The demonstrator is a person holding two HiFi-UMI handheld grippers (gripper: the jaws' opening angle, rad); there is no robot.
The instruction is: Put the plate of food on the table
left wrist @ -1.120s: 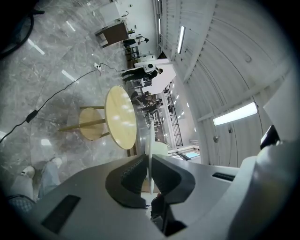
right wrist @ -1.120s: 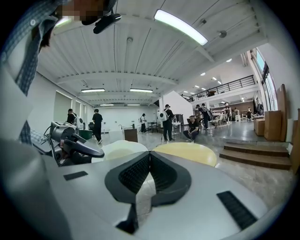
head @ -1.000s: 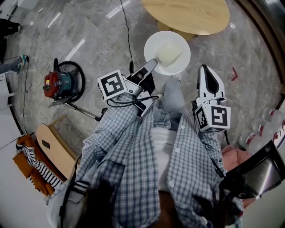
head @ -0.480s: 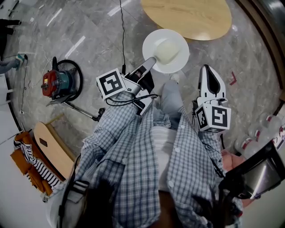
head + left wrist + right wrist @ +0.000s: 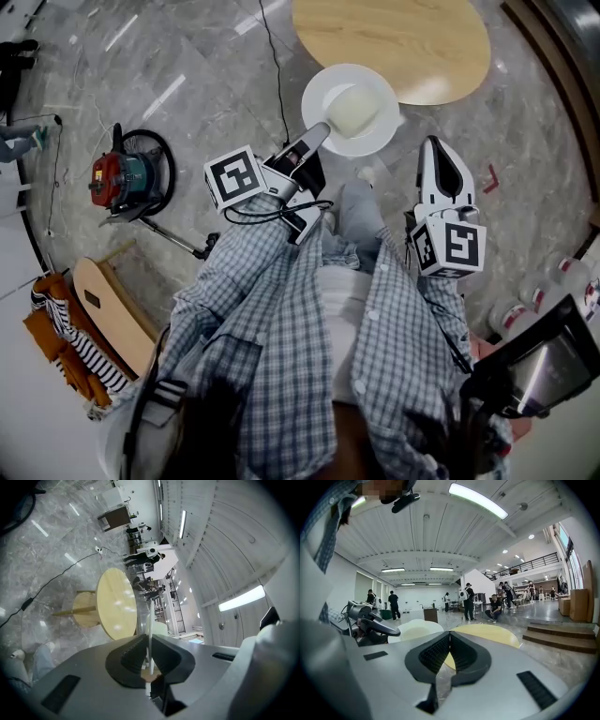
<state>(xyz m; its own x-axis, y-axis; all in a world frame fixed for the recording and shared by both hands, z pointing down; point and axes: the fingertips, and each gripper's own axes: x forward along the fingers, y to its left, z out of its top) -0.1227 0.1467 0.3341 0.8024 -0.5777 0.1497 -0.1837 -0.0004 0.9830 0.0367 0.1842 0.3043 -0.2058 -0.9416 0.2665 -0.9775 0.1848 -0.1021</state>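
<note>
Since second ago: table [image 5: 394,42] nearer; plate [image 5: 375,141] now overlaps its near edge. Carry looks nearly done, set-down pending.
Left gripper [image 5: 322,131] clamped on plate's near-left rim, food [image 5: 353,110] centred.
Right gripper [image 5: 437,150] closed, empty, right of plate.
Tabletop bare beyond near edge; open room ahead.

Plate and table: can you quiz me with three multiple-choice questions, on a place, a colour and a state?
1. Where is the plate? A in the left tongs, at the table's edge; B on the floor; C on a chair.
2. Table top's colour? A black; B light wood; C red.
3. The right tongs are: A wide open; B gripping the plate; C shut, empty.
Answers: 1 A, tongs pinch its rim; 2 B, pale wood grain; 3 C, they meet with nothing between.
</note>
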